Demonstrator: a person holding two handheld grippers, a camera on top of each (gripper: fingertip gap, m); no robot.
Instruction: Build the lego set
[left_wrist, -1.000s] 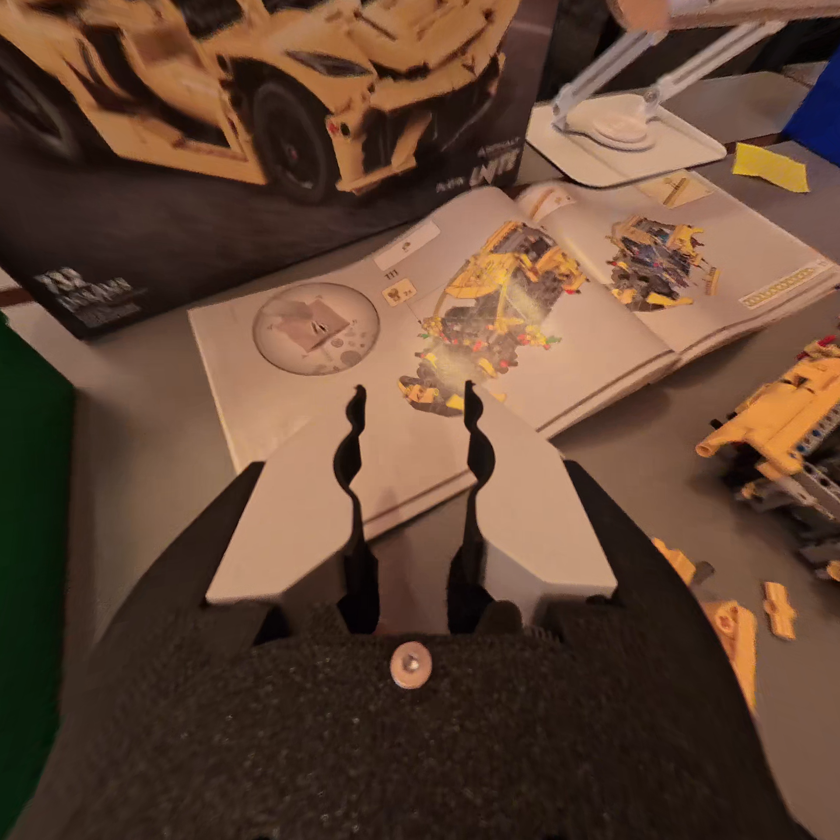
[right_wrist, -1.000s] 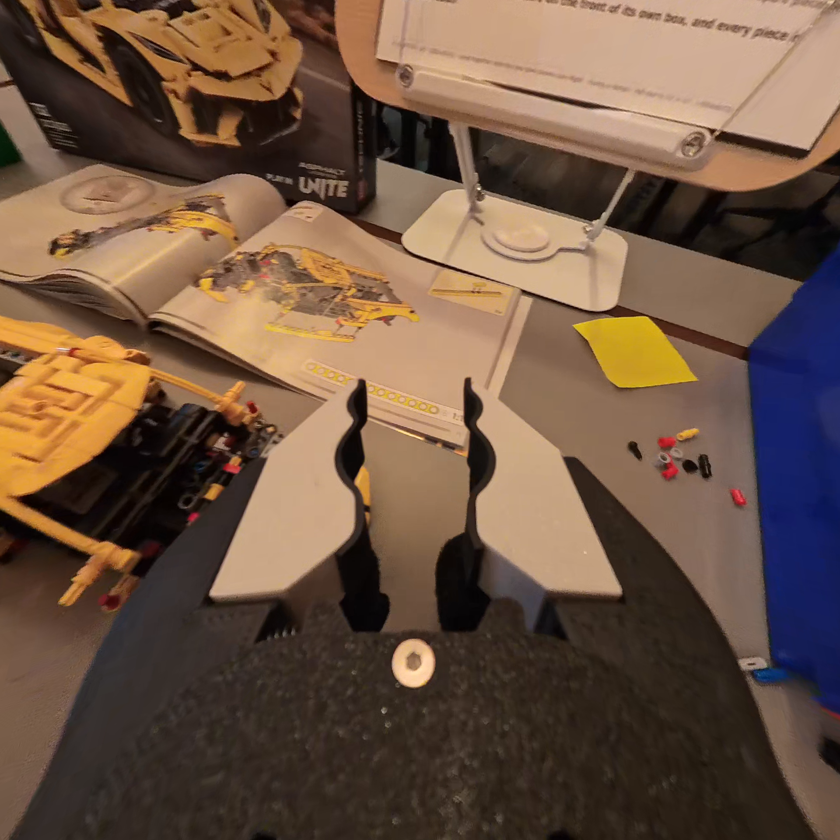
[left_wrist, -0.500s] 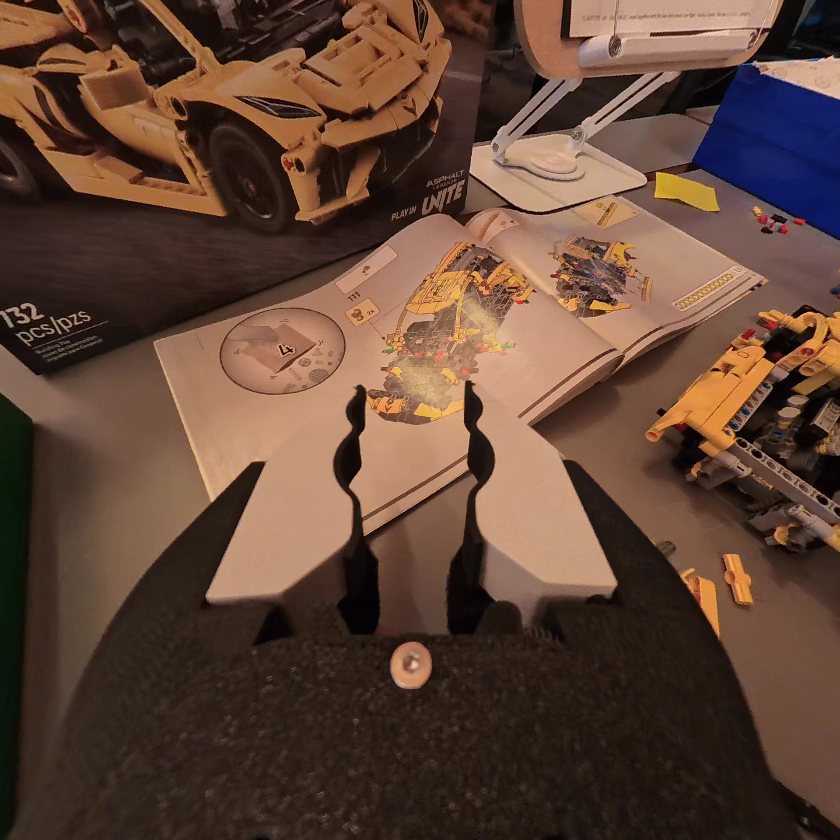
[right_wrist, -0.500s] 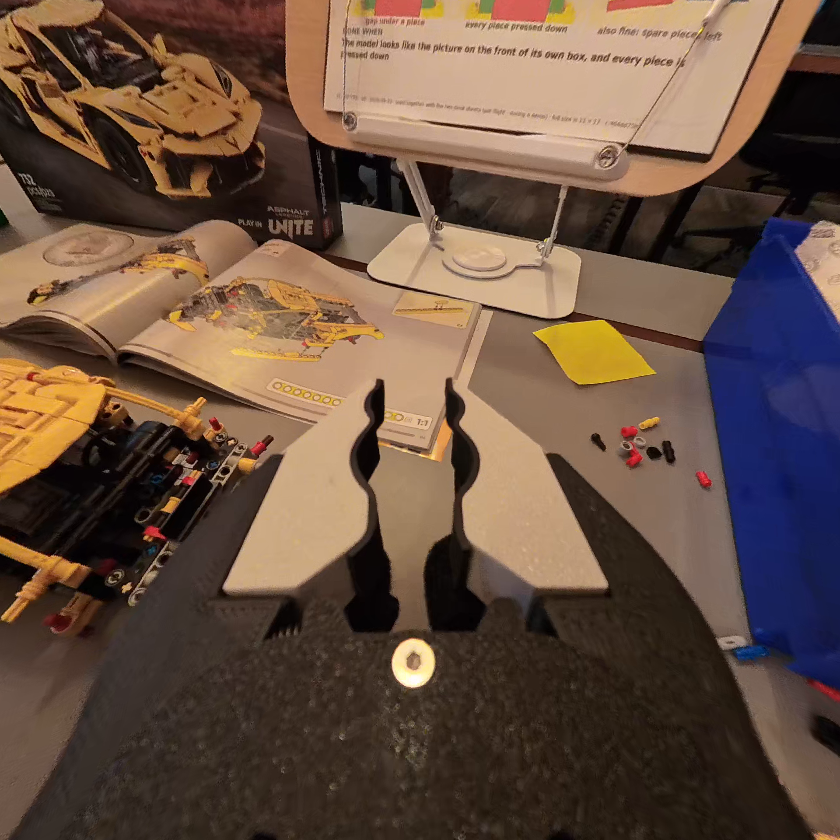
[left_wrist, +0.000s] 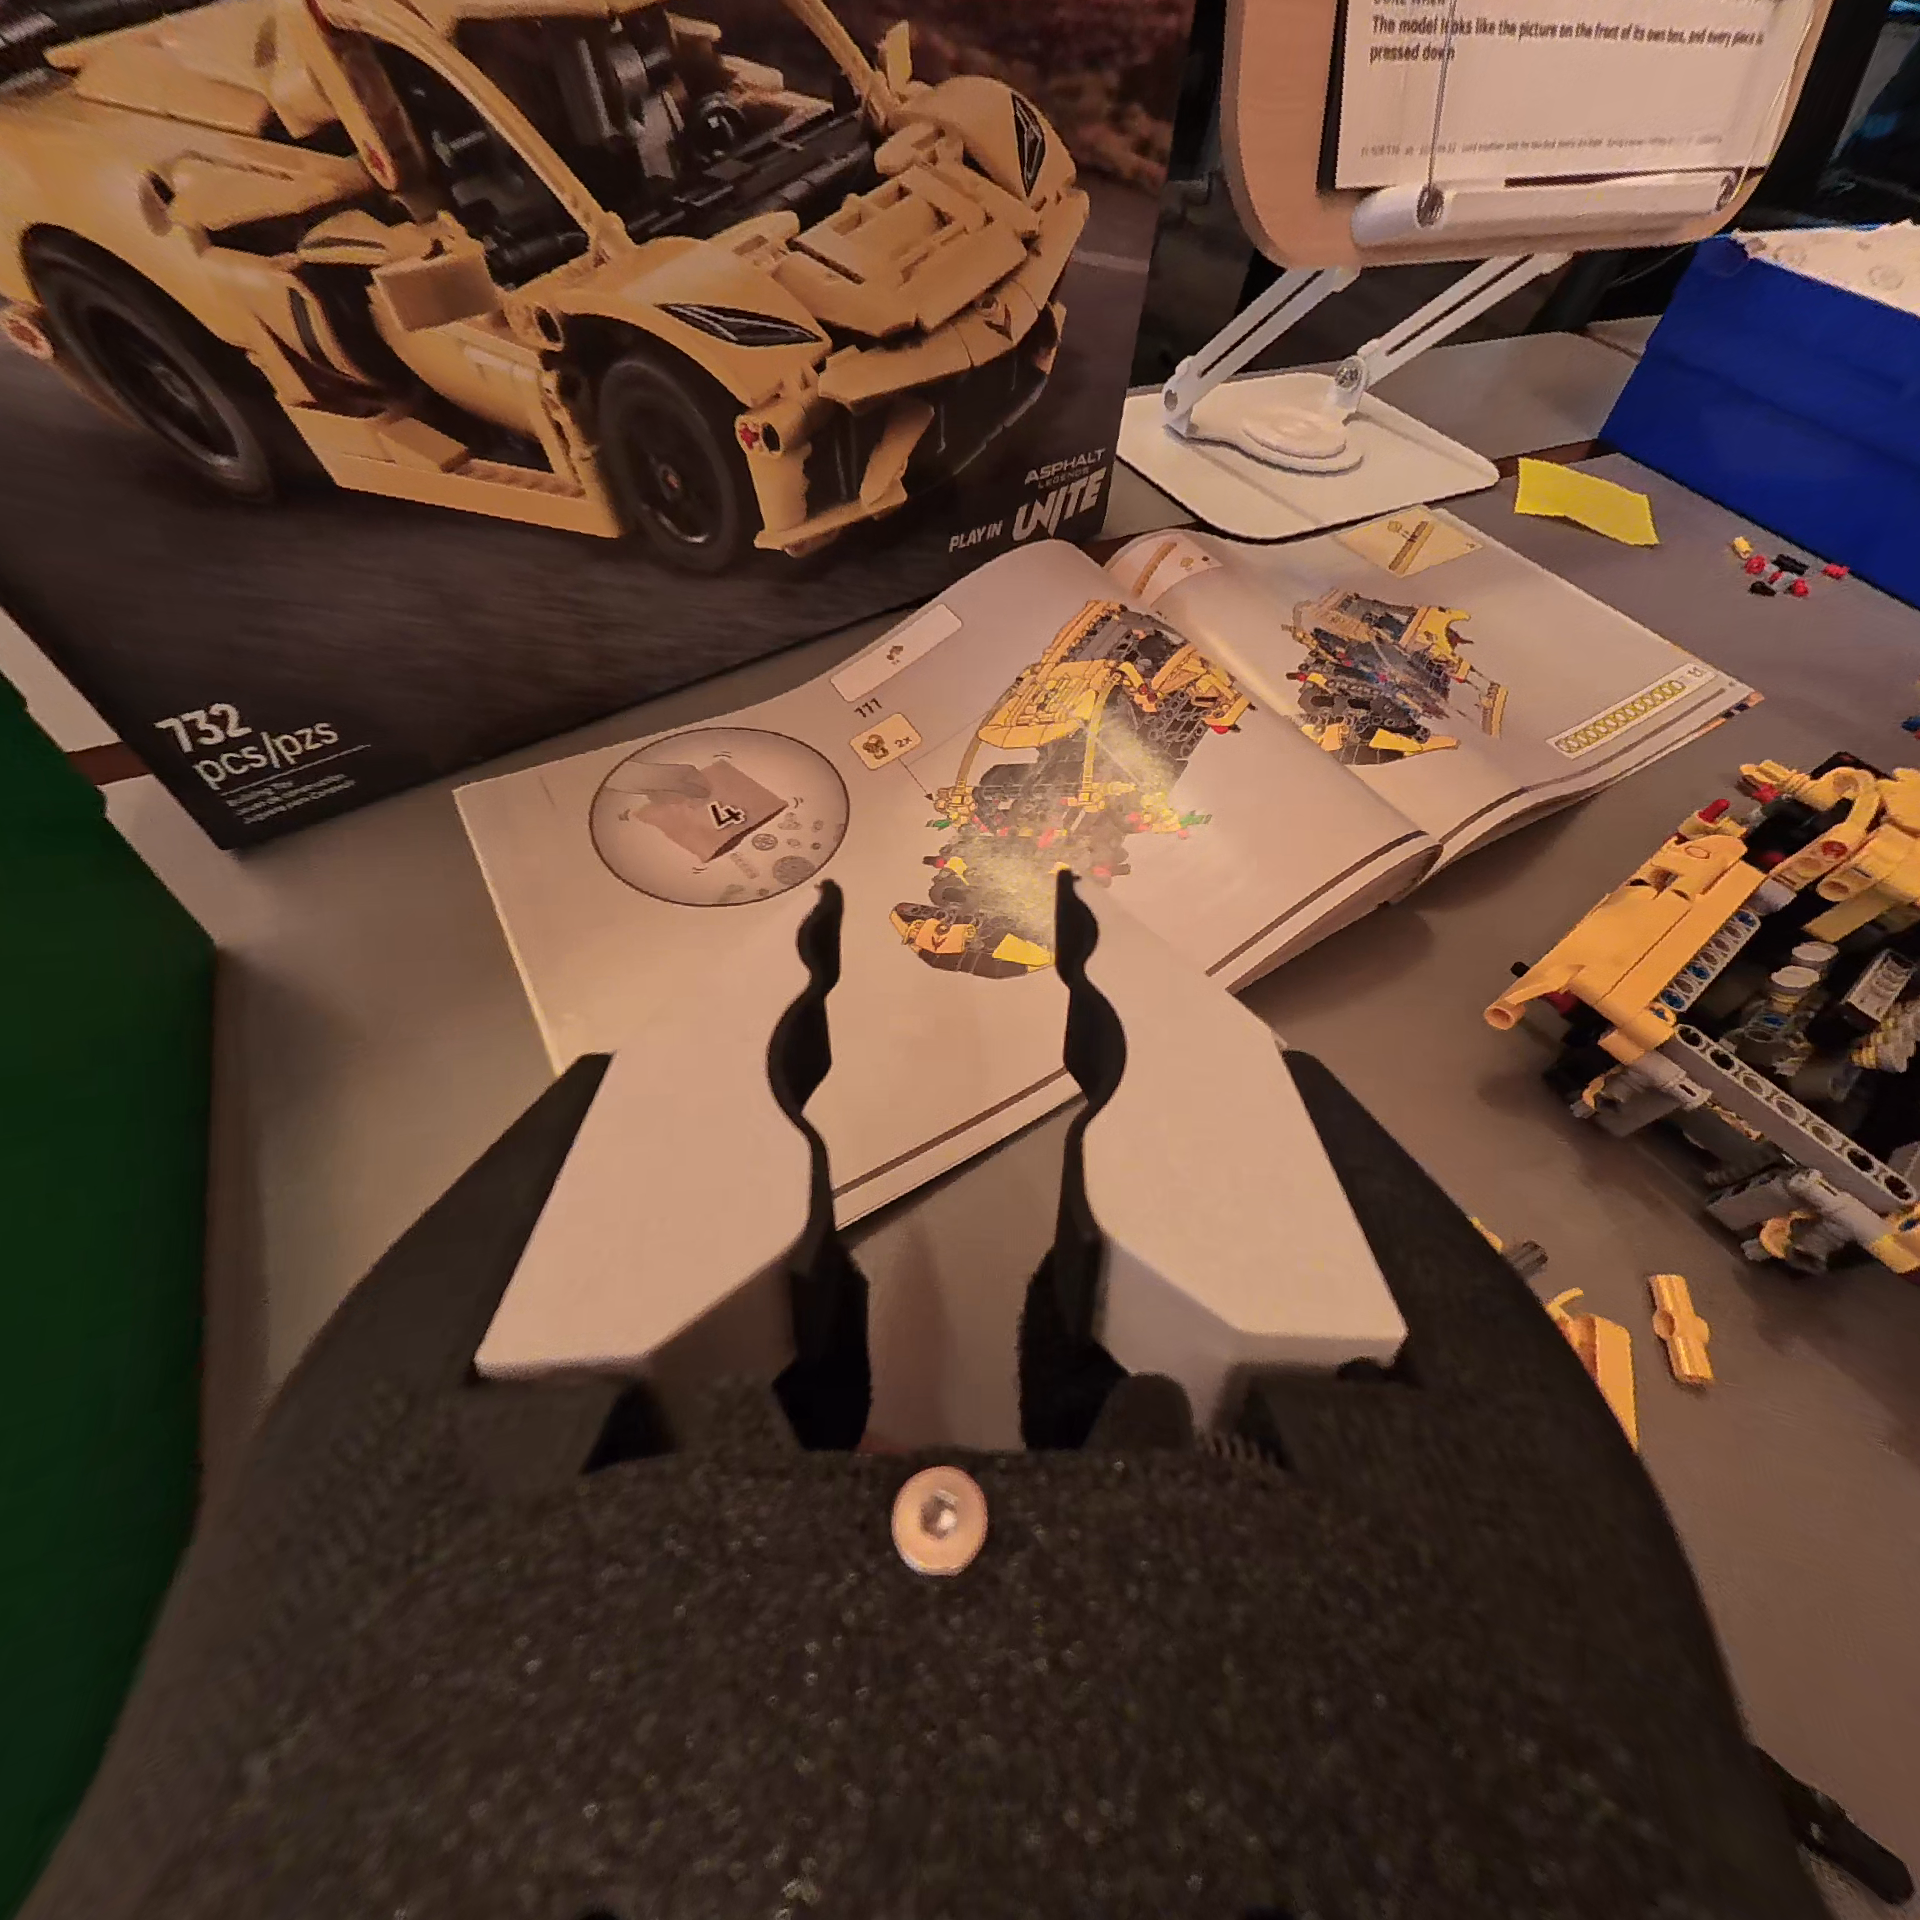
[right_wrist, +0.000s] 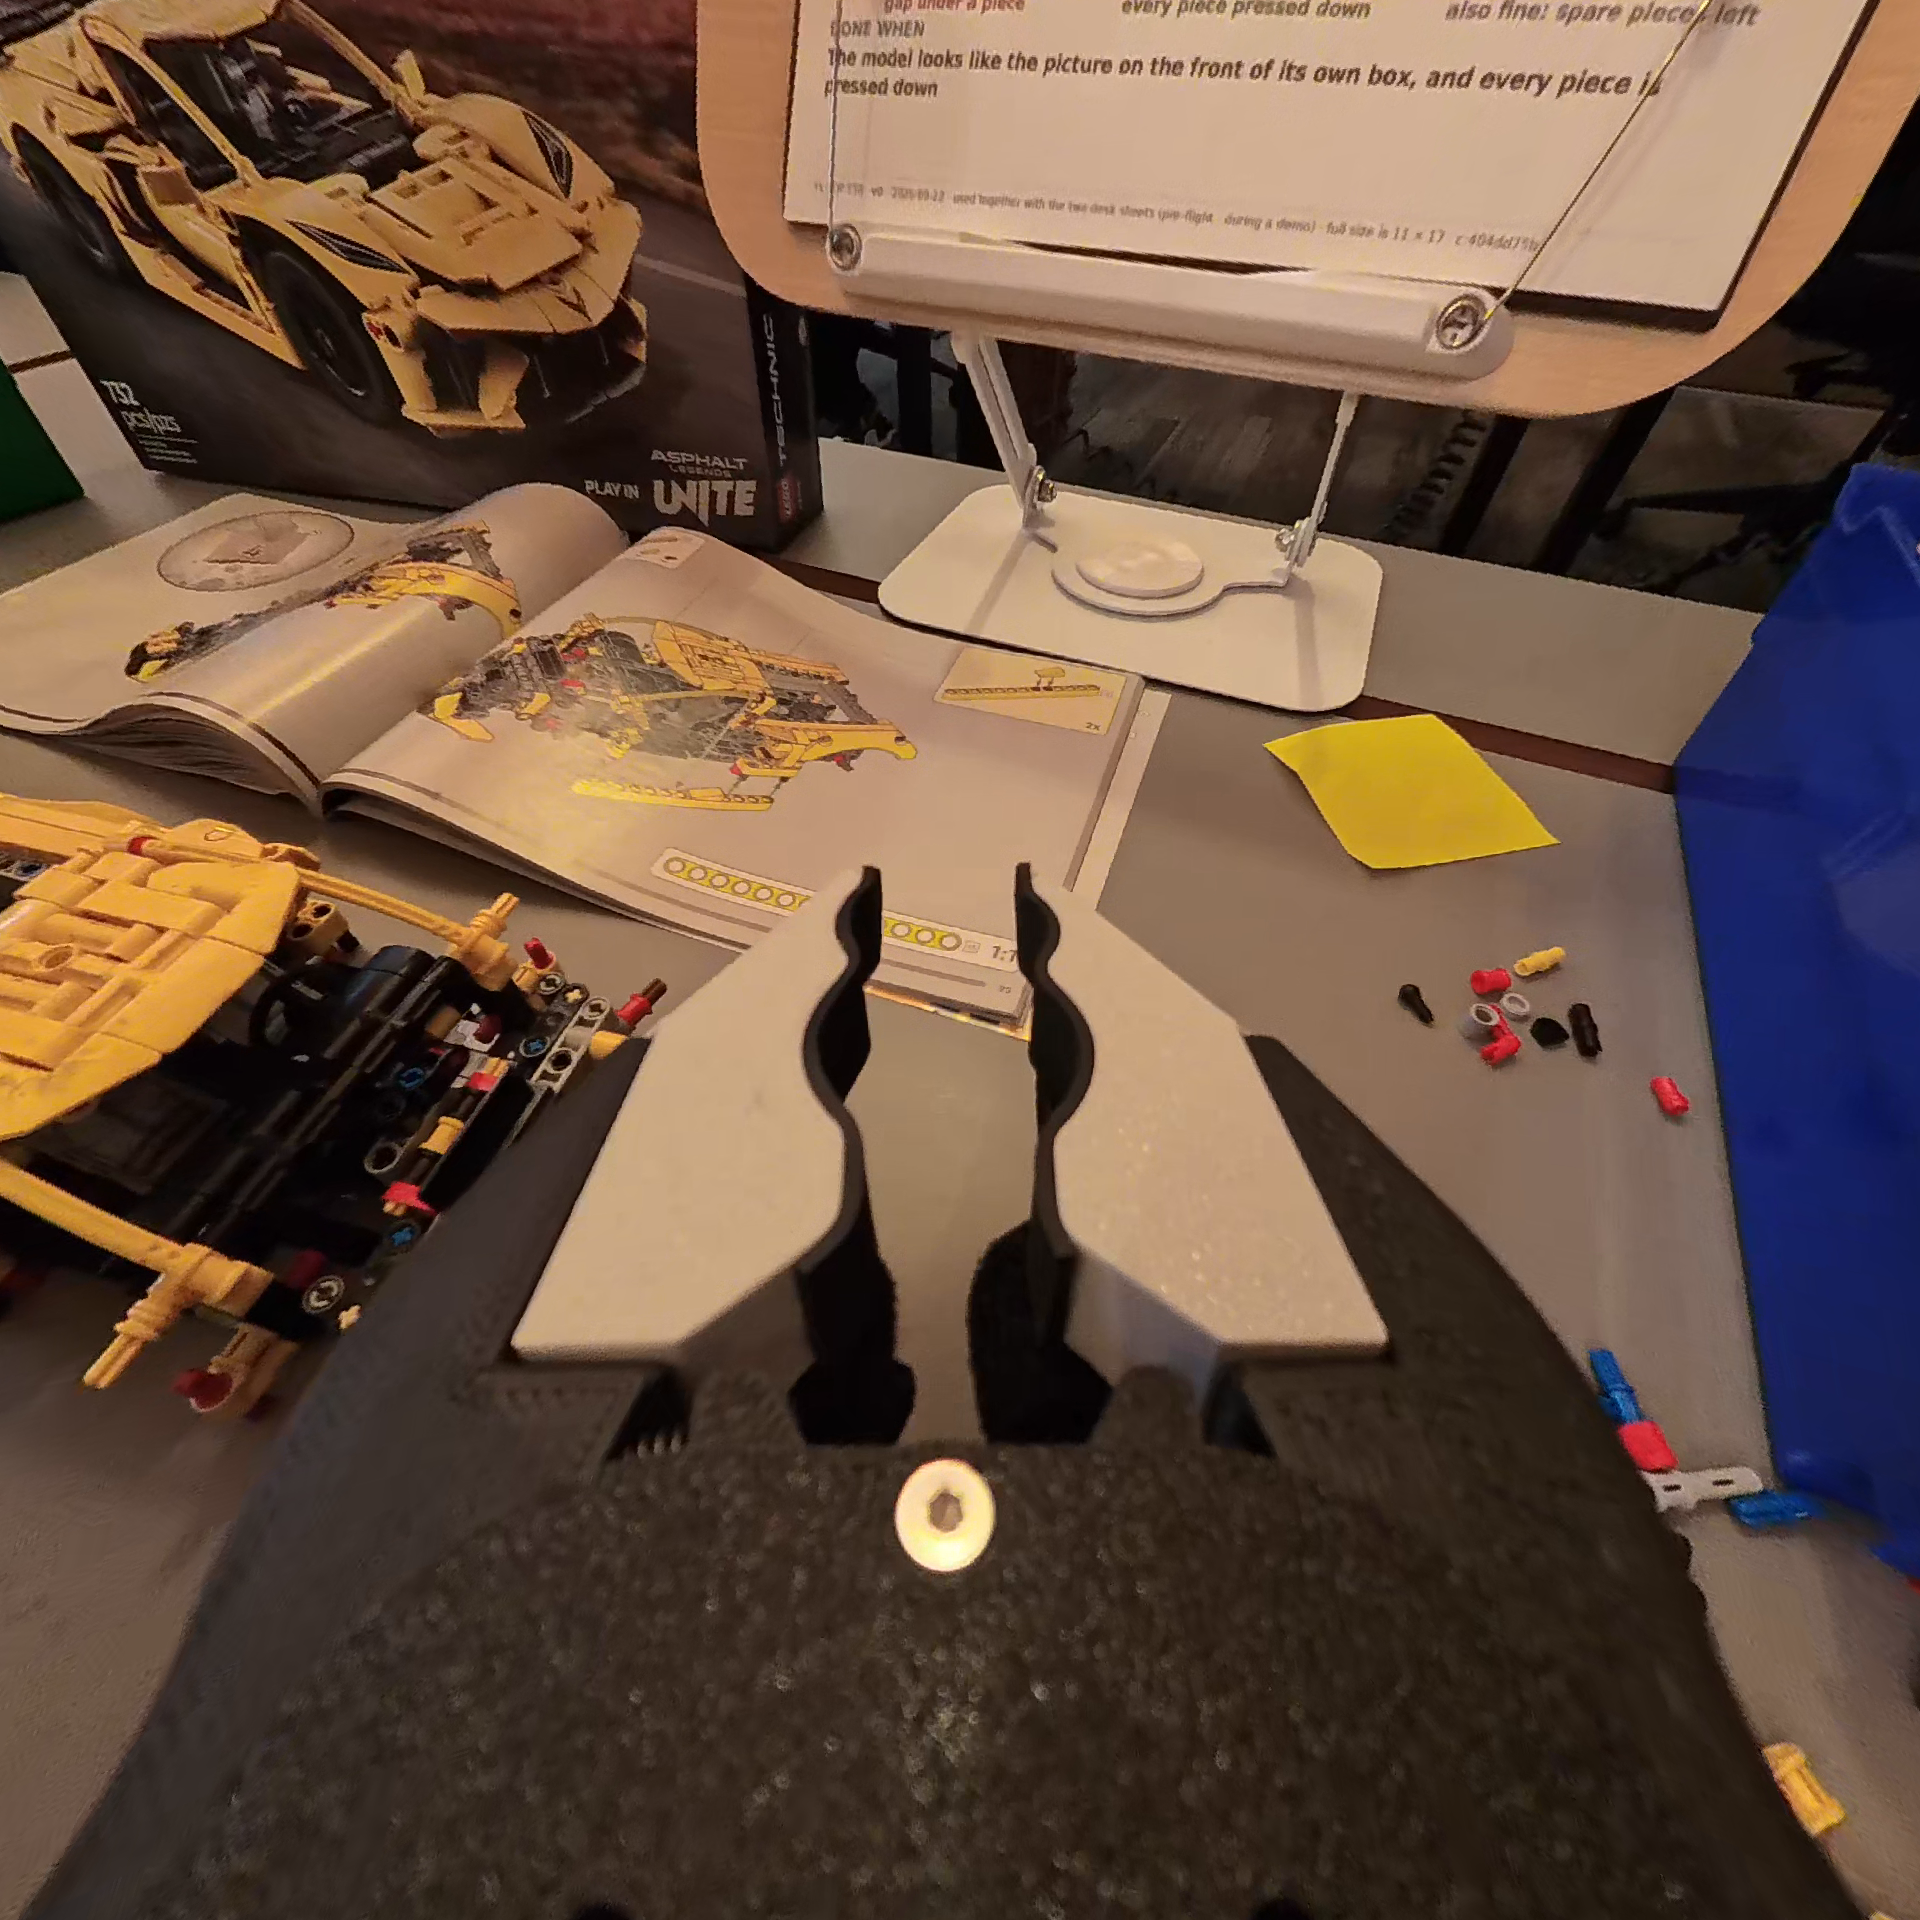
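The biggest risk, as I judge it, lies with the largest thing on the table (right_wrist: 1351, 1039): the half-built yellow and black model car (right_wrist: 156, 997), at the left of the right wrist view and at the right of the left wrist view, has thin yellow rods and pins sticking out, and a careless sweep of either tool could snag them or shove the car. The open instruction booklet (left_wrist: 1039, 790) lies just beyond both tools, in front of the set's box (left_wrist: 520, 364); a low approach could crumple a page or drag it. Smallest and easiest to lose are the loose pins (right_wrist: 1507, 1013) near the blue bin (right_wrist: 1818, 935) and the yellow pieces (left_wrist: 1678, 1340) beside the model, which a nudge could scatter. The left tongs (left_wrist: 940, 894) hang over the booklet's near edge, angled down, jaws well apart and empty. The right tongs (right_wrist: 945, 883) hover likewise over its lower corner, jaws parted more narrowly, holding nothing.
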